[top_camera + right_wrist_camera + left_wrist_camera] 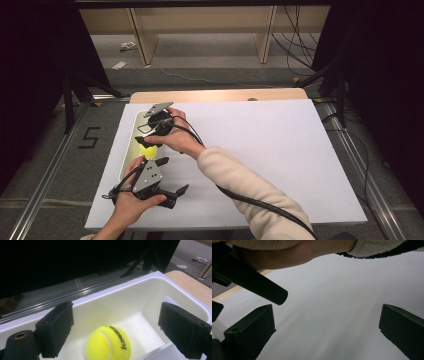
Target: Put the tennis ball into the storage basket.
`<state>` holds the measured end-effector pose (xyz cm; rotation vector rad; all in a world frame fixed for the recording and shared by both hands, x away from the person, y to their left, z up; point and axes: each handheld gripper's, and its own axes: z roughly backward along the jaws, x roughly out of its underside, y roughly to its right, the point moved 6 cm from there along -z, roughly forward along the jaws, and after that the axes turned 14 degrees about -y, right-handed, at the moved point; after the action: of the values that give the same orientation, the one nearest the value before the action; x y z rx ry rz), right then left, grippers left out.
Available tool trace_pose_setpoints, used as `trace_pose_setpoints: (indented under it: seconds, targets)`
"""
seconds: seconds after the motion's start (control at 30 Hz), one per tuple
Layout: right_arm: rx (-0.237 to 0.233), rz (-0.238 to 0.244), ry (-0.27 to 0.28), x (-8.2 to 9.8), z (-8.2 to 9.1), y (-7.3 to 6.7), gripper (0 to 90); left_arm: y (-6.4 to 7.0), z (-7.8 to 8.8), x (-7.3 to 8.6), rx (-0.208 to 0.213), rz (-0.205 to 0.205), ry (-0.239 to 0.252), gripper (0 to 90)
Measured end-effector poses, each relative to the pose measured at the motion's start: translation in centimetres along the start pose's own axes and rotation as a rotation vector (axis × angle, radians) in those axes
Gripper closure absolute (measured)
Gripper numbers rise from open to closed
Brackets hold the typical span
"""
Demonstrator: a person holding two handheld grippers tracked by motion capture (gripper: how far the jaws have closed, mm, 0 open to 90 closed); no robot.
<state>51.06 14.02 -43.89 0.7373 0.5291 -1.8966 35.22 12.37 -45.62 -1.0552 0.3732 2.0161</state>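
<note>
Tennis ball (108, 343) lies on the floor of the white bin (155, 293) at the table's (280, 150) left edge. Right gripper (150, 145) hangs over the bin, jaws wide apart, nothing held; ball sits below and between them, untouched. Left gripper (172, 192) rests near the table's front edge, jaws open and empty over white sheet, farther from ball. The right gripper view gives ball lettering and bin walls; the high view gives both hands' placement.

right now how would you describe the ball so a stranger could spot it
Look at the white sheet covering the table, then the long white bin at its left edge. The ball lies inside it, below the right gripper: bright yellow, the one coloured thing there.
</note>
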Motion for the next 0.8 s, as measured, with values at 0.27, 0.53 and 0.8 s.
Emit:
trace_pose_setpoints:
  seconds: [0.27,0.53,0.8]
  targets:
    - [0.003,0.011,0.000,0.5,1.1,0.2,14.0,0.0,0.1,0.0,0.000,0.001,0.002,0.0]
    - [0.018,0.012,0.000,1.2,2.6,0.7,14.4,-0.1,0.0,0.0,-0.001,0.001,0.000,0.0]
    - [0.038,0.007,0.006,2.1,4.2,1.5,14.5,-0.1,0.1,0.0,-0.005,0.000,0.000,0.0]
